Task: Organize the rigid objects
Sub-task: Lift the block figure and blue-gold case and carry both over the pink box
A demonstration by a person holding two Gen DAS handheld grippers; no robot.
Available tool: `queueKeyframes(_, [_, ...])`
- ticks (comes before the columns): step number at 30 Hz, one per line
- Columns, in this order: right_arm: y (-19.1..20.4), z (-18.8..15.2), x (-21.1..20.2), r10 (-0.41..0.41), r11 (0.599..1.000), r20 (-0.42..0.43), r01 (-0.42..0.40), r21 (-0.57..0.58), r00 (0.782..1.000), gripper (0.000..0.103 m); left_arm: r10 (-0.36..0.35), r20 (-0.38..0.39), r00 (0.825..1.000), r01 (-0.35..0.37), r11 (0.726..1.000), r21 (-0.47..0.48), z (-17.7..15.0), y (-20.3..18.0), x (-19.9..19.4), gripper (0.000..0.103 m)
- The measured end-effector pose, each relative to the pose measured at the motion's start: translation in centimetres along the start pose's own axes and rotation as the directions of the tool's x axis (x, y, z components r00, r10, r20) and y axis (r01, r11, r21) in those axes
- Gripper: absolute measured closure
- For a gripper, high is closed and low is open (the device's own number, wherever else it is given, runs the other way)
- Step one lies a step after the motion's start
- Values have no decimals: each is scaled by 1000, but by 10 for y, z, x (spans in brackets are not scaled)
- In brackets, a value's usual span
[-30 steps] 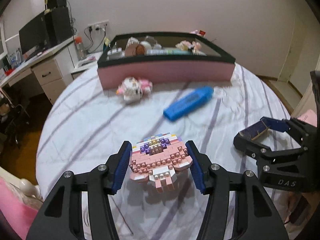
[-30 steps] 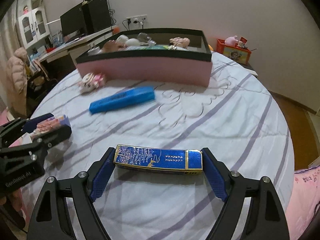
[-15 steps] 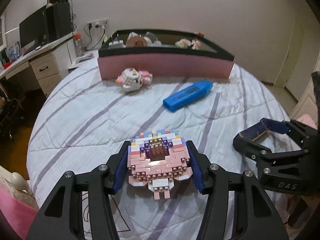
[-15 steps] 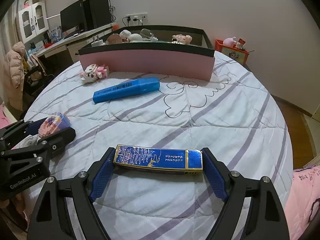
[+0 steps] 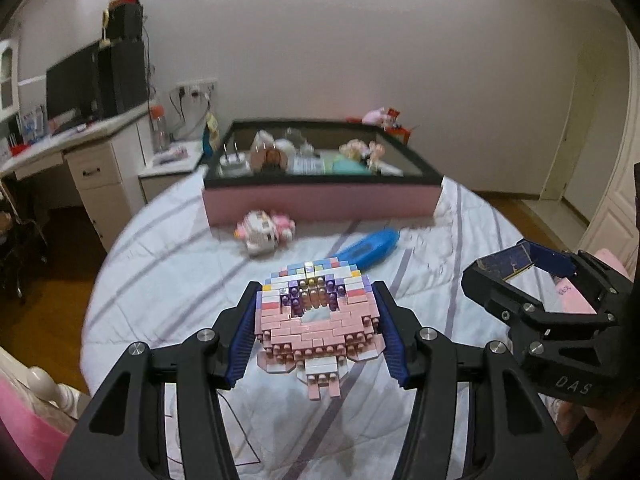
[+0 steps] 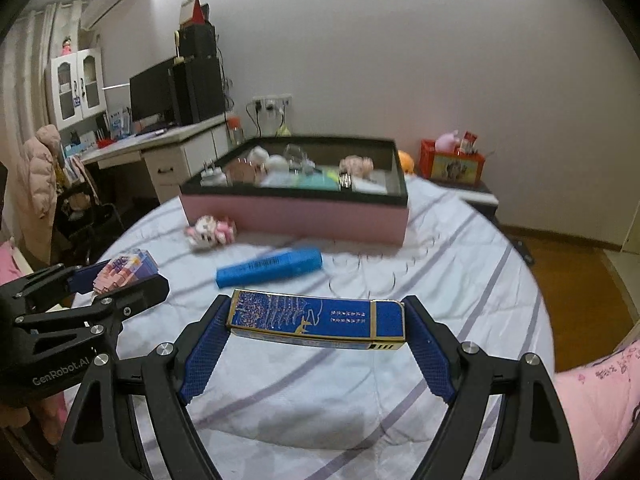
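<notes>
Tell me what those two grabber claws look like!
Both are black plastic claws with two fingers each. The left gripper and the right gripper have bumpy blue pads inside their fingers and shiny silver screws at the joints. White letters are printed on the sides: "GenRobot.AI" on the left one, "DAS" on the right one.

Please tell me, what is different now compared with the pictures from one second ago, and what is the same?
Both grippers rose off the bed with their loads: the left gripper lifted the pink brick model, the right gripper lifted the blue box. Nothing was grasped or released. The blue case, the small toy and the pink tray stayed put.
</notes>
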State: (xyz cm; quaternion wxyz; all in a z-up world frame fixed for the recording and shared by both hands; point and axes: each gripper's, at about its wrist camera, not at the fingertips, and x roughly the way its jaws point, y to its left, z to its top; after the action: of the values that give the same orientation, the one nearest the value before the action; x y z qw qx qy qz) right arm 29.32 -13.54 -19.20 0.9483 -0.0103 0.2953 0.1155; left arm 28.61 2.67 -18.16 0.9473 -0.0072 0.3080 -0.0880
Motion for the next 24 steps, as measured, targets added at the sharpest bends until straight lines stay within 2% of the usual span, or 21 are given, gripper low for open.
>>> queueKeyframes(3, [5, 7, -14, -3, 1000, 53, 4, -9, 999, 18, 27, 81, 996, -28, 1000, 10, 8, -3, -18, 48])
queueKeyframes(5, [9, 11, -22, -11, 1000, 85, 12, -17, 996, 18, 49, 153, 987, -52, 999, 12, 13, -4, -33, 48])
queueKeyframes(7, [12, 16, -31, -17, 999, 118, 20, -25, 993, 18, 95, 226, 970, -100, 995, 8, 17, -6, -48, 48])
queueKeyframes(8, [14, 19, -35, -15, 999, 124, 19, -29, 992, 18, 134, 269, 954, -143, 990, 15, 19, -9, -57, 48])
queueKeyframes(10, [15, 23, -40, -4, 1000, 140, 8, -27, 990, 18, 149, 315, 937, -163, 986, 18, 23, -12, -68, 48])
queueKeyframes(13, [19, 28, -50, -9, 999, 182, 16, -37, 983, 18, 127, 333, 934, -135, 991, 2, 28, -10, -76, 48])
queueKeyframes(18, [24, 33, -60, -11, 999, 237, 22, -45, 971, 18, 123, 350, 928, -137, 990, 16, 32, -14, -80, 48])
queueKeyframes(24, [24, 39, -63, -24, 998, 268, 37, -46, 963, 18, 108, 361, 926, -116, 993, 1, 41, -11, -79, 49])
